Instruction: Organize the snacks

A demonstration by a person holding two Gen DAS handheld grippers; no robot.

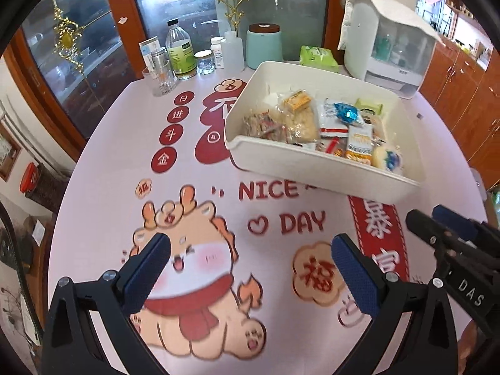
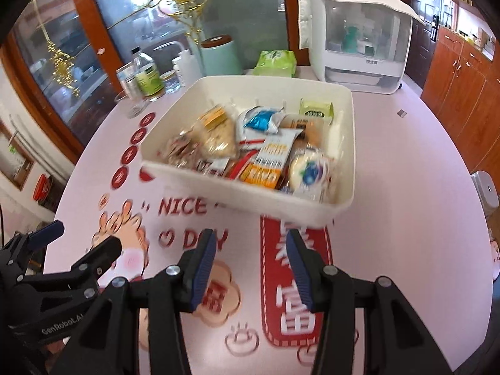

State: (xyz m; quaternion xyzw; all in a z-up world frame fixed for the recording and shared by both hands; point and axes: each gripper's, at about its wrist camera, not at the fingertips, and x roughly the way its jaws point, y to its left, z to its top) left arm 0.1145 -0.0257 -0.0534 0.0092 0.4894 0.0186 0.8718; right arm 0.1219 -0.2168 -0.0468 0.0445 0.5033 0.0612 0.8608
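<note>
A white bin stands on the pink printed tablecloth toward the far right part of the tabletop, its near wall just beyond both grippers. It is filled with wrapped snacks — among them a clear bag of pale crackers with a yellow label, a blue-and-white foil pack, an orange-and-white packet, a round white pastry with a blue mark at the near right corner, and a green packet against the far wall. The left gripper hangs over the cartoon dragon print near the front edge, jaws spread wide with nothing between them. The right gripper hangs over the red banner print, jaws parted about halfway, also empty — its fingertips sit just short of the bin's near wall. Along the far edge stand bottles and jars, a mint canister, a green tissue pack and a white covered appliance.
</note>
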